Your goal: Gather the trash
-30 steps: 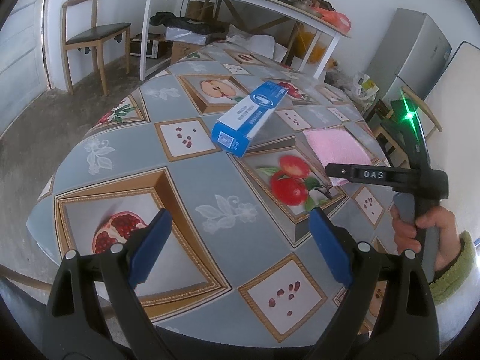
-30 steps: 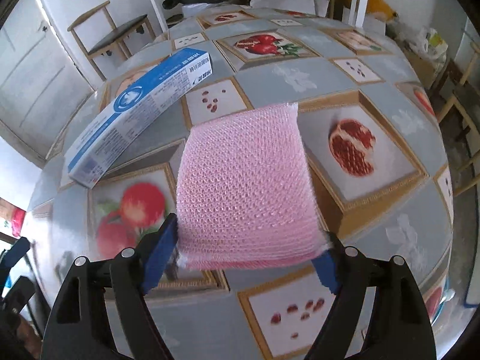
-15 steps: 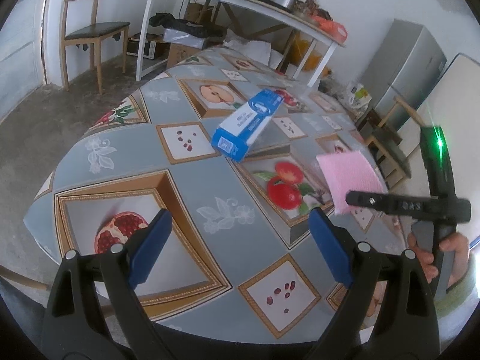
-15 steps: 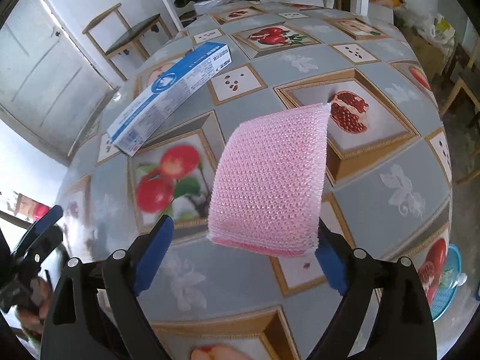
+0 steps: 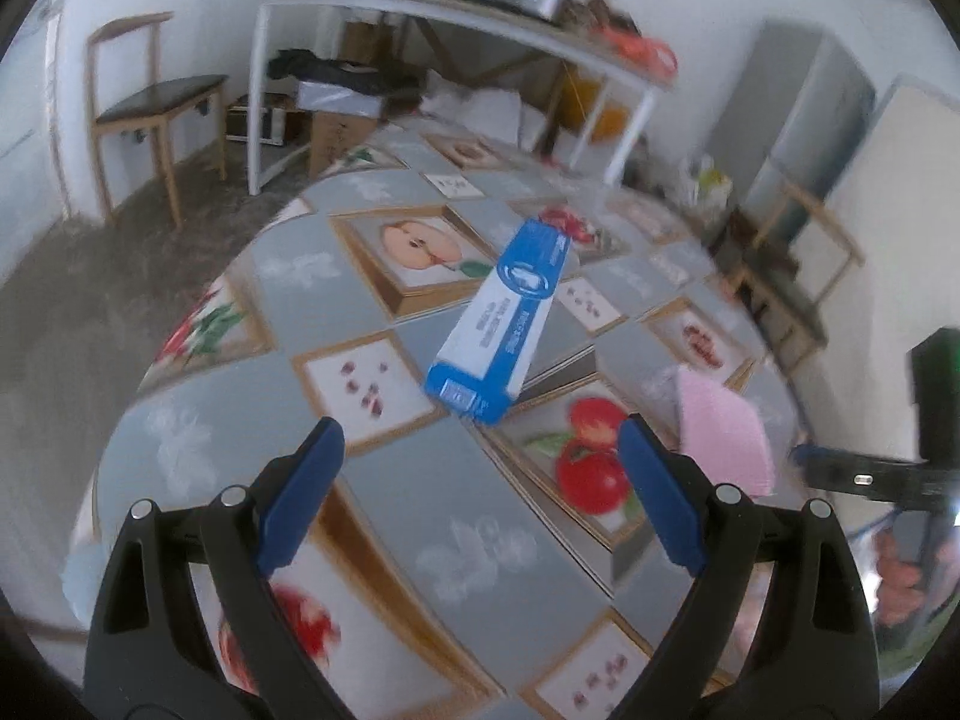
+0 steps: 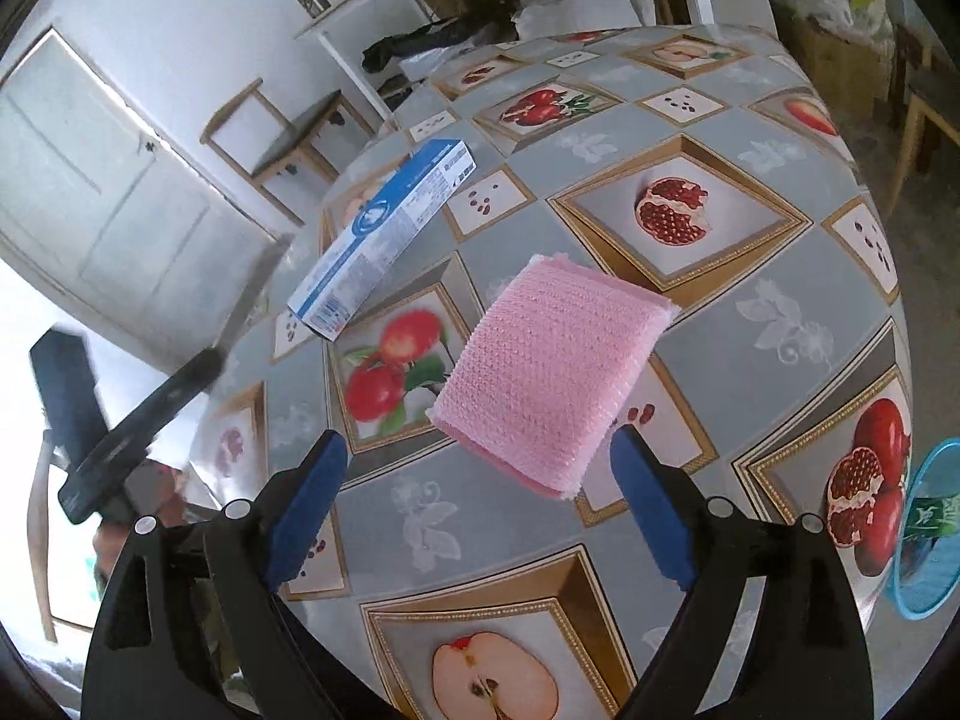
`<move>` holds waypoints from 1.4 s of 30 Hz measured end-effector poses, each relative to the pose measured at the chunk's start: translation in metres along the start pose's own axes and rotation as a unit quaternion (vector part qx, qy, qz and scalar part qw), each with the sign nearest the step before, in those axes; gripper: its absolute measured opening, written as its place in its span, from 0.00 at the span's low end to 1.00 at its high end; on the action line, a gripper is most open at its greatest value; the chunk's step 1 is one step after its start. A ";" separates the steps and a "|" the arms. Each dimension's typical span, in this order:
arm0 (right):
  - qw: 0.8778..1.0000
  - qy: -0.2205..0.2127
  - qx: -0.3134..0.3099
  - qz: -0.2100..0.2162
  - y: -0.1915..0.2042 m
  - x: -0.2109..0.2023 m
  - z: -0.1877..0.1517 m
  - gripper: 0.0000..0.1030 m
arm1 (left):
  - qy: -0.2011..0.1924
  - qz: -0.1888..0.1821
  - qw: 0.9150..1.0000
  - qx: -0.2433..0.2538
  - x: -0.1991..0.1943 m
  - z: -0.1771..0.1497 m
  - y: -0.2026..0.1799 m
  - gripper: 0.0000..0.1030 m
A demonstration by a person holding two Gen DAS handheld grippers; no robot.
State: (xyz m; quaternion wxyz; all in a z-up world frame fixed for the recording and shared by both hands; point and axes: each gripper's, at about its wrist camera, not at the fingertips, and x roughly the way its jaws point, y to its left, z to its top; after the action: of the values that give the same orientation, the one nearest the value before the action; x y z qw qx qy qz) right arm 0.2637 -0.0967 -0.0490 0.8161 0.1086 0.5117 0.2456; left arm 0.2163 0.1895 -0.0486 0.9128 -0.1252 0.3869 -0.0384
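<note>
A pink sponge hangs tilted just ahead of my right gripper. Its jaws stand wide open. The near corner of the sponge is close to the right pad and the left pad is well clear of it. I cannot tell whether the sponge touches the fruit-print tablecloth. A long blue-and-white box lies on the table beyond my left gripper, which is open with nothing between its pads. The left wrist view also shows the sponge beside the right gripper's fingertip.
A blue plastic basket sits low past the table's right edge. A wooden chair, a cluttered white bench and a grey cabinet stand around the room. A person's hand holds the right gripper's handle.
The right jaws widened and let go of the sponge, which now sits loose and farther ahead of the pads. The left gripper has swung towards the box, which now lies nearer the middle of its view.
</note>
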 end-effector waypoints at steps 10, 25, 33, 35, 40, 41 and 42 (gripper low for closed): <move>1.000 -0.010 0.008 0.006 -0.010 -0.008 -0.007 0.84 | 0.087 0.054 0.990 0.093 0.072 0.029 -0.027 0.55; 1.000 -0.022 0.016 0.015 -0.015 -0.021 -0.017 0.84 | 0.151 -0.017 0.988 0.023 -0.006 -0.043 -0.018 0.47; 0.999 -0.019 0.028 0.024 -0.020 -0.017 -0.026 0.84 | 0.177 -0.068 0.982 0.006 -0.053 -0.074 -0.029 0.77; 0.999 -0.021 0.031 0.026 -0.021 -0.018 -0.027 0.84 | 0.162 -0.074 0.984 0.021 -0.057 -0.067 -0.035 0.81; 0.999 -0.029 0.035 0.029 -0.022 -0.023 -0.028 0.84 | 0.155 -0.061 0.984 0.060 -0.034 -0.031 -0.054 0.81; 0.999 -0.031 0.034 0.028 -0.023 -0.024 -0.028 0.84 | 0.162 -0.062 0.983 0.064 -0.024 -0.023 -0.058 0.81; 0.999 -0.033 0.033 0.026 -0.023 -0.024 -0.029 0.84 | 0.172 -0.062 0.981 0.068 -0.012 -0.015 -0.061 0.81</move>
State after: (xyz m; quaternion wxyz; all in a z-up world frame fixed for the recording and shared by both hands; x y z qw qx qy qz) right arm 0.2365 -0.1305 -0.0532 0.8221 0.1568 0.4891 0.2455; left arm 0.1987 0.1293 -0.0345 0.8351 -0.0781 0.5258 -0.1419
